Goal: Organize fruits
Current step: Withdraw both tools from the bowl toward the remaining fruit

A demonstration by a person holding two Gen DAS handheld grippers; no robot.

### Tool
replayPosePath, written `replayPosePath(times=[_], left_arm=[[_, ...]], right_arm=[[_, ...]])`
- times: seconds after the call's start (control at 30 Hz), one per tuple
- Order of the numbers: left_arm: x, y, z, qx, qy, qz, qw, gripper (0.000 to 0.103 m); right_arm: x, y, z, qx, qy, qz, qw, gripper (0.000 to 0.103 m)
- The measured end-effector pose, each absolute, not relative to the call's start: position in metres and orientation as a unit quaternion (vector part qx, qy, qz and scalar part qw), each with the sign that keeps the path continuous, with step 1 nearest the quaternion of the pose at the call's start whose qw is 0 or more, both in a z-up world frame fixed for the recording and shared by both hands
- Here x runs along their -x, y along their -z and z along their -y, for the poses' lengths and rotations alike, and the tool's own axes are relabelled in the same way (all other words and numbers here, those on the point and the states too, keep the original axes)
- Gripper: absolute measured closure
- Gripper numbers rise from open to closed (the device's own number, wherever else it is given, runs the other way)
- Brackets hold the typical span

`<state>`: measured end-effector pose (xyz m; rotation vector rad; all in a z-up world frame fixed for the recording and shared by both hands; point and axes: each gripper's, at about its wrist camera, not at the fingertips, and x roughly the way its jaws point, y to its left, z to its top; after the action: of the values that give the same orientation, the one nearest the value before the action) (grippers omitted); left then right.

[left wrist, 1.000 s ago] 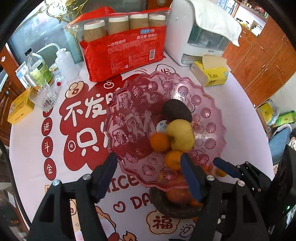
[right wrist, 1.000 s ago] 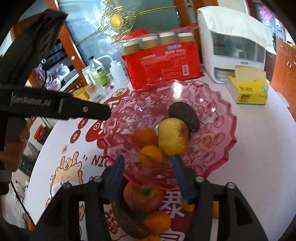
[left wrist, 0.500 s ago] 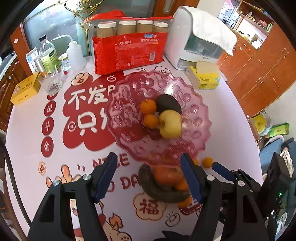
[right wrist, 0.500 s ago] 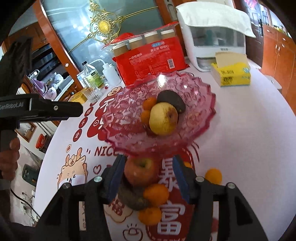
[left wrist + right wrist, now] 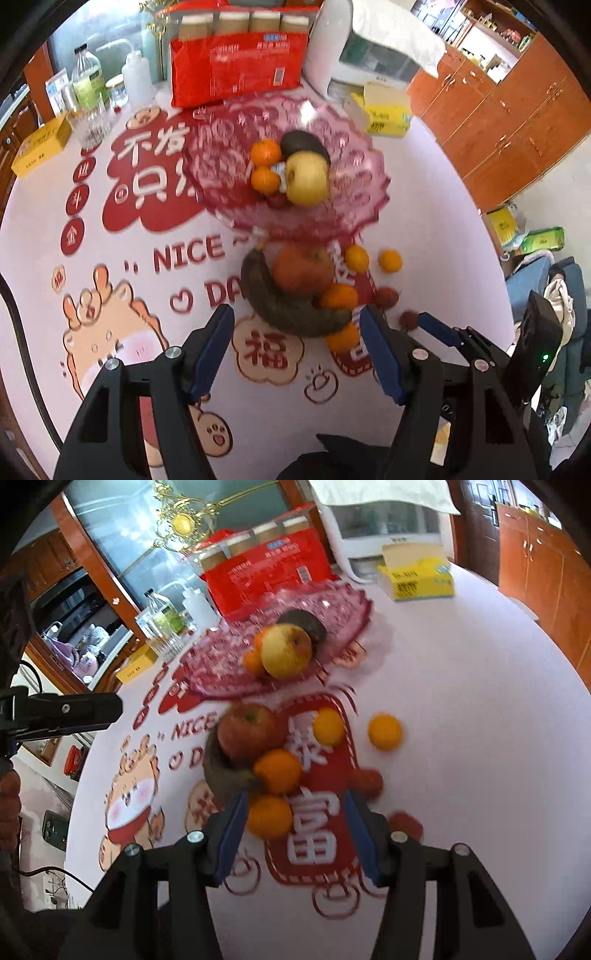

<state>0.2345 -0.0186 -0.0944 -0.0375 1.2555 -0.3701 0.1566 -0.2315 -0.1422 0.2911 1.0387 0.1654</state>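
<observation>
A pink glass fruit bowl [image 5: 354, 206] [image 5: 221, 672] holds a yellow apple [image 5: 308, 179] [image 5: 286, 650], an avocado [image 5: 303, 142] and two small oranges [image 5: 265, 180]. In front of it on the table lie a red apple [image 5: 303, 269] [image 5: 245, 733], a dark overripe banana [image 5: 284, 310] [image 5: 221, 775], several small oranges [image 5: 390, 260] [image 5: 385, 732] and red lychees [image 5: 386, 296]. My left gripper [image 5: 297, 352] is open and empty, just short of the banana. My right gripper [image 5: 295, 840] is open, with an orange [image 5: 269, 816] at its left fingertip.
A red pack of paper cups [image 5: 236, 66], a white appliance [image 5: 369, 55], a yellow tissue box [image 5: 384, 114] [image 5: 417, 578], bottles [image 5: 86, 77], a glass [image 5: 92, 123] and a yellow box [image 5: 40, 146] stand behind the bowl. Wooden cabinets are at the right.
Both grippers have drawn back and up from the bowl, so the loose fruit in front of it has come into full view. Both stay open and empty.
</observation>
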Motion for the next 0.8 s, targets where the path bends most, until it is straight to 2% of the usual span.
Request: replayPosePath(times=[0.47,0.8], left_arm=[[-0.182,0.154,0.041,0.027,0.135,-0.646,0.75,0.034],[-0.176,0.17,0.064,0.051,0.111,-0.633,0.765,0.034]], right_arm=[[-0.11,0.161,0.262,-0.12,-0.067,-0.54,0.83,0.049],[-0.11,0.162,0.284,-0.077,-0.077,-0.546,0.831,0.049]])
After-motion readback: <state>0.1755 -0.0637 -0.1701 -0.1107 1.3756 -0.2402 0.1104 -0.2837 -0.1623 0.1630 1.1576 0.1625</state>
